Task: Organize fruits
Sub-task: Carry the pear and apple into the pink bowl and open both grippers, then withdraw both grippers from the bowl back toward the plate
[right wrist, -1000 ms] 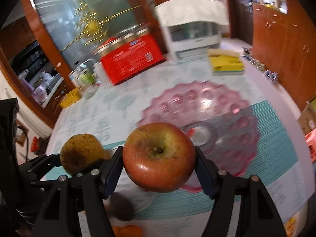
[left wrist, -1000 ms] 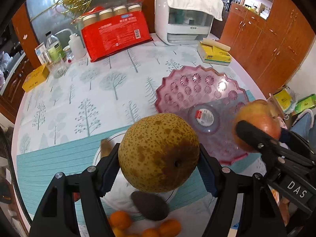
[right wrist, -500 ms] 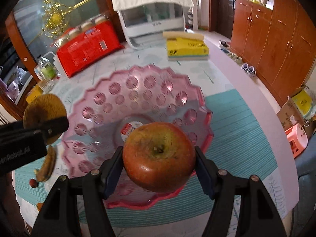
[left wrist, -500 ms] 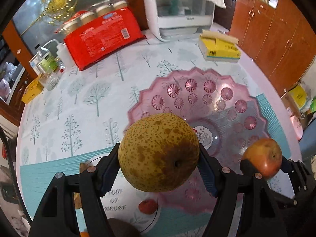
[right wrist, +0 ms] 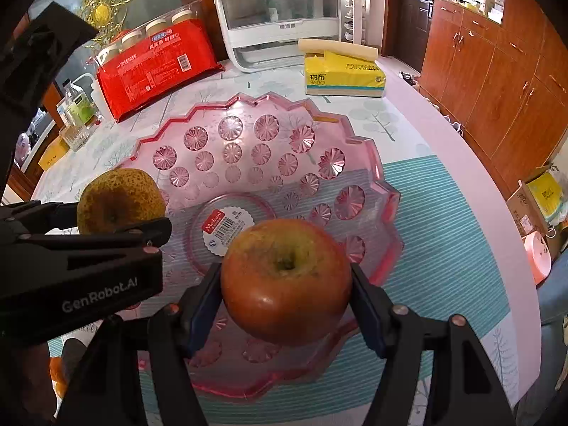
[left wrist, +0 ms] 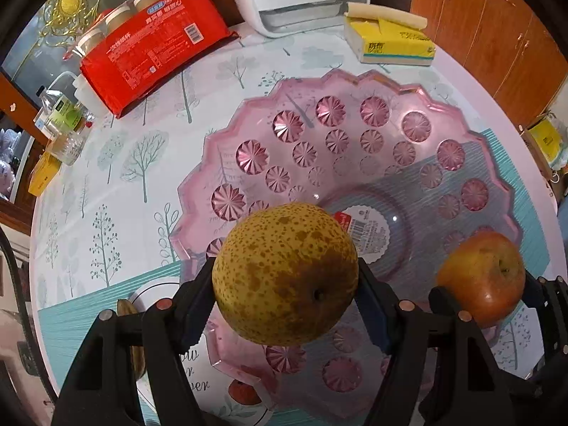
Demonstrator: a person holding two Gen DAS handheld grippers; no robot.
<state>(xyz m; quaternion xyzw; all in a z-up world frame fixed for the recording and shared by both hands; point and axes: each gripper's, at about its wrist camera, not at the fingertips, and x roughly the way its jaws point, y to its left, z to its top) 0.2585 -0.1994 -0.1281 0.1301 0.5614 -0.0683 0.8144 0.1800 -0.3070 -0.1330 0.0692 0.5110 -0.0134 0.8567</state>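
Note:
My left gripper (left wrist: 285, 284) is shut on a speckled yellow-brown pear (left wrist: 285, 273), held over the near-left part of a pink glass fruit bowl (left wrist: 355, 135). My right gripper (right wrist: 285, 284) is shut on a red apple (right wrist: 285, 277) above the bowl's near-right side. In the right wrist view the pear (right wrist: 119, 198) and the left gripper (right wrist: 120, 230) hang at the bowl's (right wrist: 248, 135) left rim. The apple (left wrist: 482, 277) shows at the right in the left wrist view. A white sticker (right wrist: 227, 227) sits in the bowl's centre.
A white plate (left wrist: 167, 362) with a small red fruit (left wrist: 243, 390) lies under the bowl's near-left edge. A red package (left wrist: 152, 46), a white appliance (right wrist: 280, 17), a yellow tissue pack (right wrist: 344, 71), bottles and a glass (right wrist: 76, 135) stand behind. Oranges (right wrist: 56, 372) lie near-left.
Both grippers have come forward and down over the pink bowl, each still gripping its fruit. The bowl now fills both views, and the plate and oranges have slipped toward the bottom edge.

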